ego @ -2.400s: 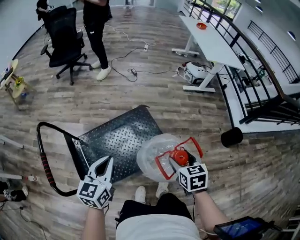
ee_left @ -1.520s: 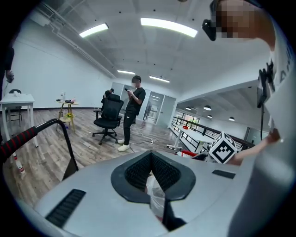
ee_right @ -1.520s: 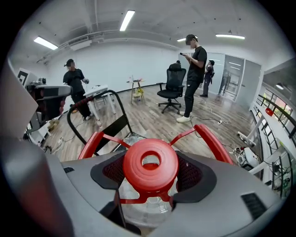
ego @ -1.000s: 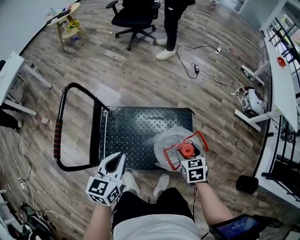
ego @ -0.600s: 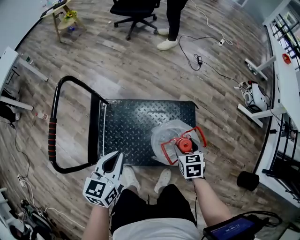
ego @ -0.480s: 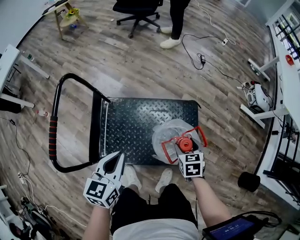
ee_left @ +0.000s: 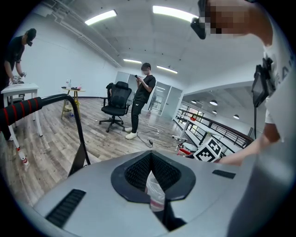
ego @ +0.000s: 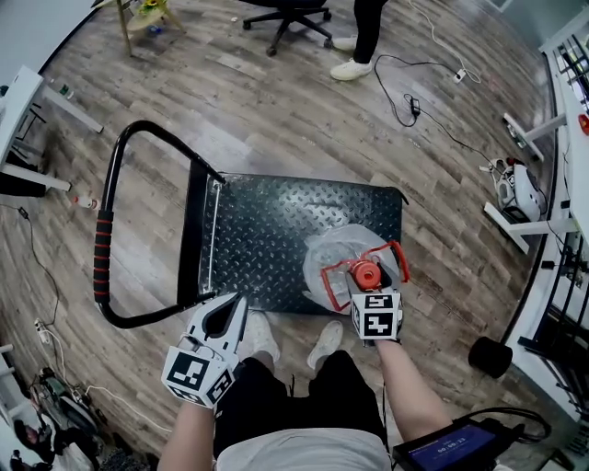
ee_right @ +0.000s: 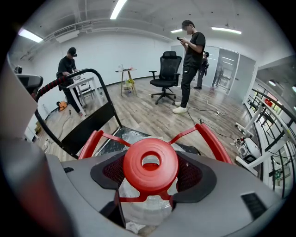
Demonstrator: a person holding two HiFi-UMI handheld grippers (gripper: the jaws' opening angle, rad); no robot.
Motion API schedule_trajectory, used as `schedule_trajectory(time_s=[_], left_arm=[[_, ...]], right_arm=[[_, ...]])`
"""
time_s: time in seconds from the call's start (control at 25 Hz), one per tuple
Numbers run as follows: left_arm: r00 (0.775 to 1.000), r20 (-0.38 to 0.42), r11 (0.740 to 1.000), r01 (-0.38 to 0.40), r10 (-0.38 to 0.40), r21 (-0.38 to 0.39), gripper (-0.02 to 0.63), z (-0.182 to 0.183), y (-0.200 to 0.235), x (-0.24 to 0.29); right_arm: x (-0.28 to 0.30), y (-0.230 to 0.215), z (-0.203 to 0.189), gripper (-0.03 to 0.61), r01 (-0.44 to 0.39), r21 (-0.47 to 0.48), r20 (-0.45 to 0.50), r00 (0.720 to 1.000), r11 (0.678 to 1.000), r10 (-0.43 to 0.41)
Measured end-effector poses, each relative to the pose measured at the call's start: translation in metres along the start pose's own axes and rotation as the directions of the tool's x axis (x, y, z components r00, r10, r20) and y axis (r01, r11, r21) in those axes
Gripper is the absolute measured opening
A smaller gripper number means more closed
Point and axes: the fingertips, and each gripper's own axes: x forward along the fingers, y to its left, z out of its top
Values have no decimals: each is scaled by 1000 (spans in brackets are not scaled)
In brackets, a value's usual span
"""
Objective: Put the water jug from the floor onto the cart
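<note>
The clear water jug (ego: 333, 260) with a red cap (ego: 366, 273) and red carry handle (ego: 396, 256) hangs over the near right part of the cart's black diamond-plate deck (ego: 276, 235). My right gripper (ego: 369, 281) is shut on the jug's neck just under the cap. In the right gripper view the cap (ee_right: 150, 164) sits between the jaws of my right gripper (ee_right: 150, 175), with the deck (ee_right: 125, 136) beyond. I cannot tell whether the jug's base rests on the deck. My left gripper (ego: 230, 306) is shut near the deck's front edge, holding nothing.
The cart's black push handle with a red grip (ego: 100, 265) rises at the left. My shoes (ego: 262, 336) stand just in front of the deck. A person (ego: 363, 28) and an office chair (ego: 285, 14) are beyond, with cables (ego: 414, 101), desk legs (ego: 515, 198) and a black cylinder (ego: 485, 355) at the right.
The jug, held by my right gripper, has come from beside the cart's corner to over its near right deck. My view has turned square to the cart. The left gripper stays shut.
</note>
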Motion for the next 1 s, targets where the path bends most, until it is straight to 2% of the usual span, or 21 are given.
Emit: schedule_trajectory(time_s=[0.2, 0.6, 0.76, 1.0], left_arm=[[1000, -16, 1000, -10, 10, -10, 0, -5, 5, -6], [1000, -8, 1000, 16, -16, -22, 0, -9, 1, -7], [1000, -13, 1000, 22, -23, -14, -1, -4, -1, -6], [1000, 6, 1000, 30, -30, 5, 0, 15, -20, -11]], right_arm=[[-1, 4, 5, 314, -2, -7, 9, 1000, 1000, 2], [-5, 2, -11, 314, 17, -26, 13, 1000, 1000, -17], [-11, -4, -6, 314, 21, 5, 23, 1000, 1000, -21], [-66, -7, 28, 314, 9, 18, 147, 989, 1000, -12]])
